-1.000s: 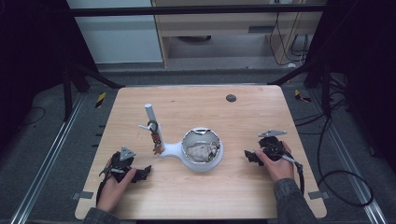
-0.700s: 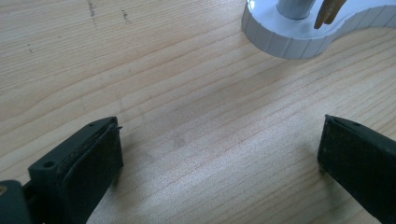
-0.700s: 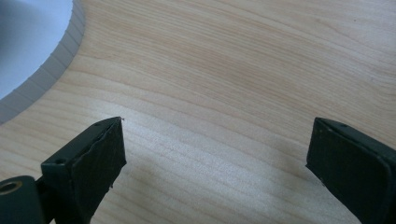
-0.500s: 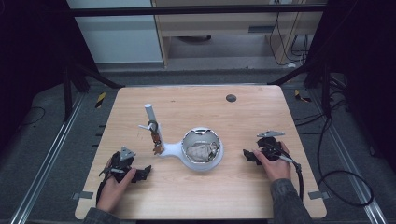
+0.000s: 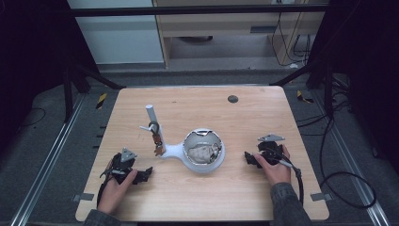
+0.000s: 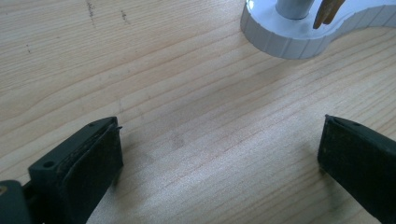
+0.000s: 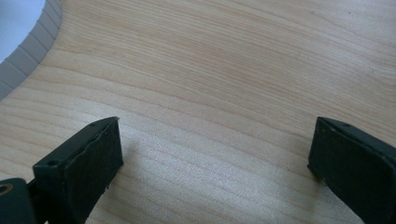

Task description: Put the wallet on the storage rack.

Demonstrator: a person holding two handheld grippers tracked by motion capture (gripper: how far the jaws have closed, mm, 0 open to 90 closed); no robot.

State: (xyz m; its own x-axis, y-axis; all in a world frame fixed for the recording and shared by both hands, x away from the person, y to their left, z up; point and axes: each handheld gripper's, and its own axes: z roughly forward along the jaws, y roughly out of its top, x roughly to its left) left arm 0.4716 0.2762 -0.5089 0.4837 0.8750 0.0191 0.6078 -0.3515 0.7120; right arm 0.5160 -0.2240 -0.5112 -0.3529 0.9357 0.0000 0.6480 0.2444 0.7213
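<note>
- Both grippers rest low on the table (image 5: 244,197) with jaws spread wide and nothing between them.
- The left gripper (image 6: 219,154) points at the white stand (image 6: 299,39) just ahead; the right gripper (image 7: 215,154) faces its ribbed bowl edge (image 7: 28,51).
- The stand sits mid-table between them, crumpled stuff in its bowl (image 5: 203,151), an upright post (image 5: 154,123) at the handle end.
- Judged best: approach slowly, steady the base with one gripper first, avoid knocking the post.
</note>
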